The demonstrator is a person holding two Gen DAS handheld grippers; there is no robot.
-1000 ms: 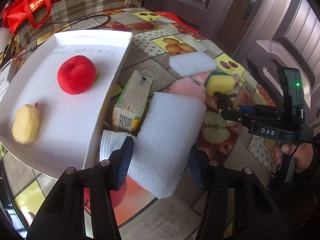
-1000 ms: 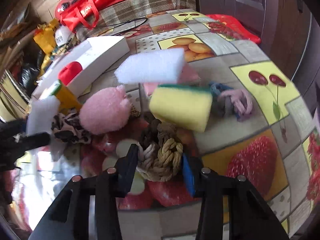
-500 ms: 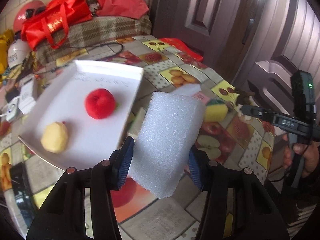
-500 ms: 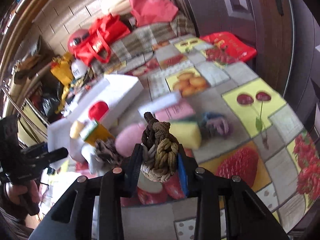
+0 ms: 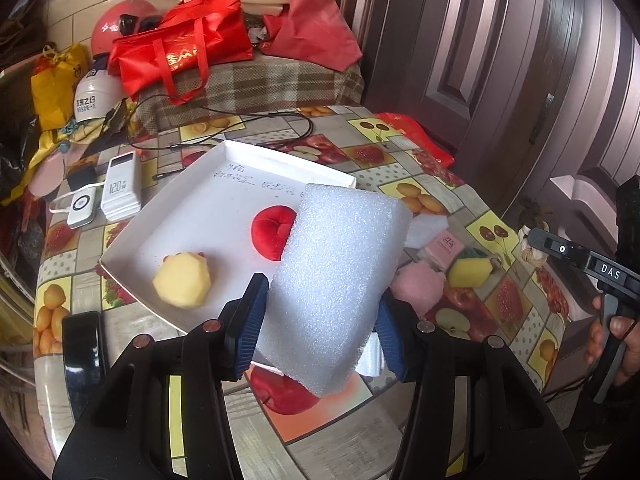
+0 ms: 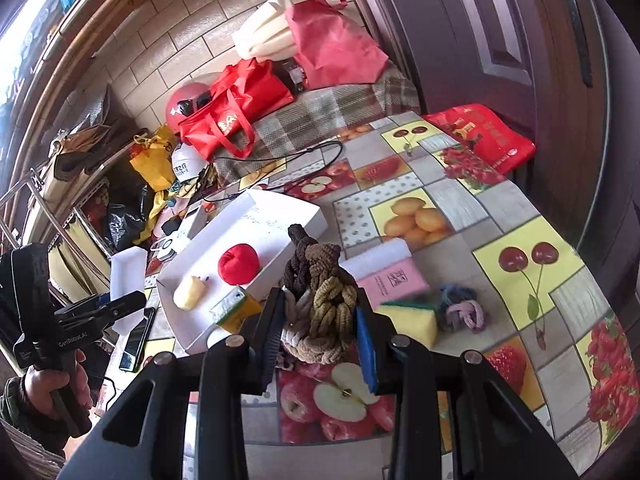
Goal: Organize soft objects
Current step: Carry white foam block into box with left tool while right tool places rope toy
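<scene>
My left gripper (image 5: 318, 330) is shut on a white foam block (image 5: 340, 280) and holds it in the air above the table, beside the white tray (image 5: 168, 212). The tray holds a red plush fruit (image 5: 270, 230) and a yellow plush fruit (image 5: 182, 280). My right gripper (image 6: 316, 338) is shut on a knotted rope toy (image 6: 320, 308), brown, olive and cream, lifted above the table. The tray (image 6: 280, 212) lies beyond it to the left. The left gripper with its foam block (image 6: 126, 276) shows at far left.
On the table lie a yellow sponge (image 6: 412, 318), a pink pad (image 6: 394, 280), a white foam piece (image 6: 378, 258), a grey-purple rope knot (image 6: 460, 308), a pink plush (image 5: 418, 284) and a juice carton (image 6: 236, 308). Power banks (image 5: 120, 188) and a phone (image 5: 84, 360) lie left of the tray.
Both grippers have risen well above the table, the left with the foam block, the right with the rope toy it closed on a second ago.
</scene>
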